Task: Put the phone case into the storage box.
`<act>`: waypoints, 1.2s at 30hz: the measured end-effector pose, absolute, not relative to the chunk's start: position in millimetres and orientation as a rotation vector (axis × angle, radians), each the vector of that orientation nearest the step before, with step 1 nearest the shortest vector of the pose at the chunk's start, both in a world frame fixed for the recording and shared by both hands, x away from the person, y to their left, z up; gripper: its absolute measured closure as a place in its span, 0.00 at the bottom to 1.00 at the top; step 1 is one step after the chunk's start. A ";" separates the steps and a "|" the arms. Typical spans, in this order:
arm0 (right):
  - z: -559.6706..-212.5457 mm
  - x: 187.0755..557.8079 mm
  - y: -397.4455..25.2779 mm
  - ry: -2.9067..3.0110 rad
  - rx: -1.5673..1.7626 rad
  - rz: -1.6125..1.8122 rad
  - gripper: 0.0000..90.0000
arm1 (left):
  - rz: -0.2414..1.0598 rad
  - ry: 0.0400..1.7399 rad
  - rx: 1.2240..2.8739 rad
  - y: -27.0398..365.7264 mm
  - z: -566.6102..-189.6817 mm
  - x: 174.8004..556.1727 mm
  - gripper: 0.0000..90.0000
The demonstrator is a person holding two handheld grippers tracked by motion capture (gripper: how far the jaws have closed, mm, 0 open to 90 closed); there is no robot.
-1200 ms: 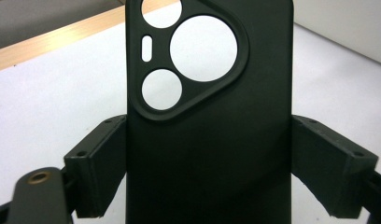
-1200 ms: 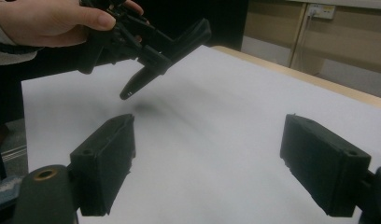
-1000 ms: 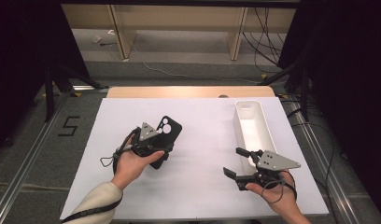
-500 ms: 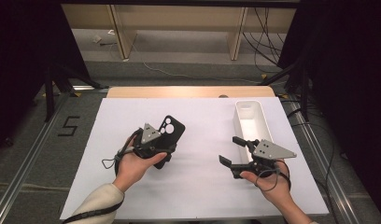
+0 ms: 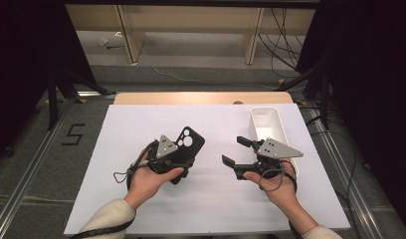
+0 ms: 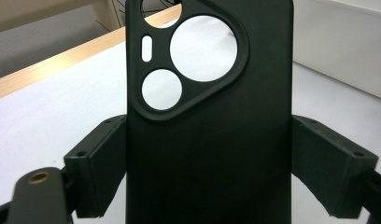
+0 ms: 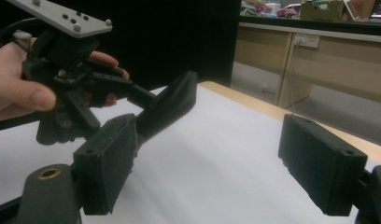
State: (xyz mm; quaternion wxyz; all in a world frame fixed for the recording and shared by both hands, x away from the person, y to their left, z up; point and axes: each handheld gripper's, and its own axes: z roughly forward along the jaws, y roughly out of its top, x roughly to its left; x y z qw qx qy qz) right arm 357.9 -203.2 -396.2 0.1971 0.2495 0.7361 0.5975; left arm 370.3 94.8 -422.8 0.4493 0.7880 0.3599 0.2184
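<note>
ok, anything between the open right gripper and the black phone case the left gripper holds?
No. In the high view only bare white table separates the right gripper from the black phone case.

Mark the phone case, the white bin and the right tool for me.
phone case [image 6: 212,154]: left gripper view, on its plain black back below the camera cut-outs.
white bin [image 5: 277,124]: high view, on its right wall.
right tool [image 5: 234,151]: high view, midway between its open fingertips.
</note>
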 end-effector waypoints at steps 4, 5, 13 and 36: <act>-394.5 362.4 -195.9 2.065 0.697 1.675 0.23 | 0.535 0.874 1.953 90.4 -421.9 367.5 0.17; -394.1 363.6 -194.4 2.061 0.695 1.678 0.23 | 0.533 0.873 1.952 89.6 -421.7 366.9 0.17; -390.4 370.5 -186.3 2.059 0.709 1.669 0.24 | 0.525 0.845 1.955 80.8 -420.9 361.0 0.17; -393.9 388.6 -157.9 2.113 0.769 1.671 0.33 | 0.503 0.769 1.975 59.5 -420.8 347.3 0.17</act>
